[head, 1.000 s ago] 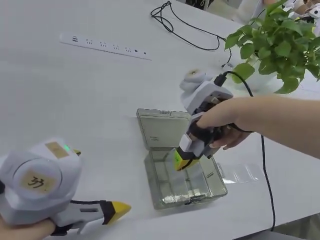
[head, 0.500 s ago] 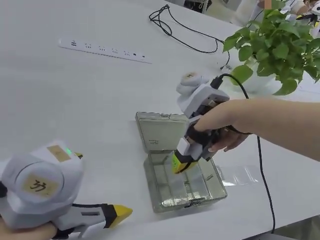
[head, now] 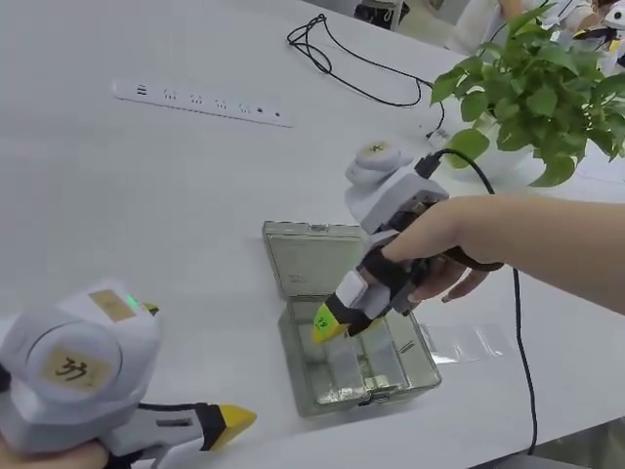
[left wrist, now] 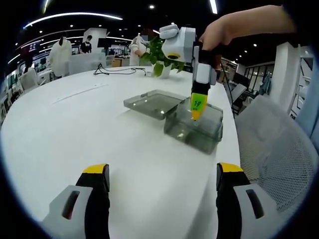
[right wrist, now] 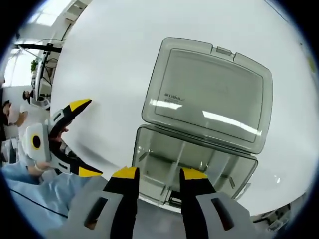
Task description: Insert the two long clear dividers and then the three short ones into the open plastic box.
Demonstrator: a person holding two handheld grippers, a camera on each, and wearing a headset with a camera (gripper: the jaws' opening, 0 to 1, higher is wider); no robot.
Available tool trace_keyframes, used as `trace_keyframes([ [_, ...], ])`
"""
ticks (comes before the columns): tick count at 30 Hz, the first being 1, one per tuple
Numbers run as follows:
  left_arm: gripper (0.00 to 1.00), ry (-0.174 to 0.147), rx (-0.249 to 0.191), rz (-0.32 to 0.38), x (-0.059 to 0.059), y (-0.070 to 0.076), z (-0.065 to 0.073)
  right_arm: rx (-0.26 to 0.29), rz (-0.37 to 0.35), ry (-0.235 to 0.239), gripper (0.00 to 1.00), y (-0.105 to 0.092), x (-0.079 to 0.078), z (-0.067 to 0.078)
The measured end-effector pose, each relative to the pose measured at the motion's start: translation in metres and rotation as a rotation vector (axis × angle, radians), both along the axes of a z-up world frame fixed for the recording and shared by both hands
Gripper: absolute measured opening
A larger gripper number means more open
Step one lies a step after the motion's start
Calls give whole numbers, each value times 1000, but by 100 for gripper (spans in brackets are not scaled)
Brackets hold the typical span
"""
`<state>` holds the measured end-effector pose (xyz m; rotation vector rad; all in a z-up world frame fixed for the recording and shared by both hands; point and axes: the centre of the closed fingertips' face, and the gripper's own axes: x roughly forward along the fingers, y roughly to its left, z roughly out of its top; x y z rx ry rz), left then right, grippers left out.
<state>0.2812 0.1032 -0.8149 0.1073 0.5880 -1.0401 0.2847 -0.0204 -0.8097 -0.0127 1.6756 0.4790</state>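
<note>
The box (head: 293,363) sat open on the white worktop (head: 146,215) close to its near edge, with its lid (head: 308,256) laid flat behind it on the hinge. Both were smoky clear plastic with square corners and thin walls. We could make out thin upright clear strips inside the box, but not how many. A loose clear divider (head: 475,341) lay flat on the worktop just right of the box.

The right gripper (right wrist: 158,173) hung over the box's left half, its yellow tips pointing down inside the rim. Its jaws stood close together with a narrow gap, and we could not tell whether they pinched a clear piece.

The left gripper (left wrist: 159,172) hovered low over bare worktop, well left of the box, released and empty with its jaws wide apart.

We had broad open room to the left and beyond the lid. The power strip (head: 200,102) and black cable (head: 361,68) lay far back, and a leafy plant (head: 532,78) stood at the back right.
</note>
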Motion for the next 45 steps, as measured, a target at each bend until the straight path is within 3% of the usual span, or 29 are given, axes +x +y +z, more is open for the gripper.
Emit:
trace_keyframes([
  [5, 91, -6, -3, 1, -1, -2, 4, 33, 13, -30, 46, 2, 2, 5],
  [7, 91, -9, -3, 0, -1, -2, 5, 46, 35, -79, 53, 4, 7, 9],
  [15, 91, -18, 4, -7, -4, -3, 8, 75, 85, -178, 74, 10, 3, 20],
  [19, 91, -21, 2, -7, -5, -3, 10, 86, 112, -237, 79, 8, 4, 23],
  [22, 91, -18, -3, -1, -4, -3, 12, 110, 92, -272, 81, 8, 5, 27],
  [28, 91, -34, 9, -2, -2, -2, 17, 176, 124, -421, 92, 11, 9, 36],
  [30, 91, -36, 12, -3, -2, -2, 18, 180, 102, -422, 94, 9, 5, 38],
  [31, 91, -39, 16, -4, -2, -3, 19, 208, 100, -468, 95, 12, 8, 41],
  [32, 91, -40, 16, -6, -2, -3, 20, 200, 102, -466, 96, 8, 4, 42],
  [34, 91, -20, -2, 8, -1, -5, 22, 197, 133, -499, 98, 4, 1, 42],
  [35, 91, -28, 3, 8, -1, -5, 23, 191, 137, -525, 100, 0, 2, 42],
  [36, 91, -32, 12, 6, -2, -5, 23, 209, 169, -589, 100, 4, 5, 45],
  [37, 92, -31, 10, 4, -3, -7, 25, 201, 169, -601, 100, 1, 3, 46],
  [38, 92, -26, 2, 5, -3, -8, 27, 192, 153, -578, 100, -3, -6, 46],
  [42, 93, -29, 4, 13, -4, -11, 35, 215, 129, -658, 100, -11, -9, 57],
  [45, 94, -29, 2, 18, -4, -12, 39, 220, 119, -676, 100, -23, -14, 62],
])
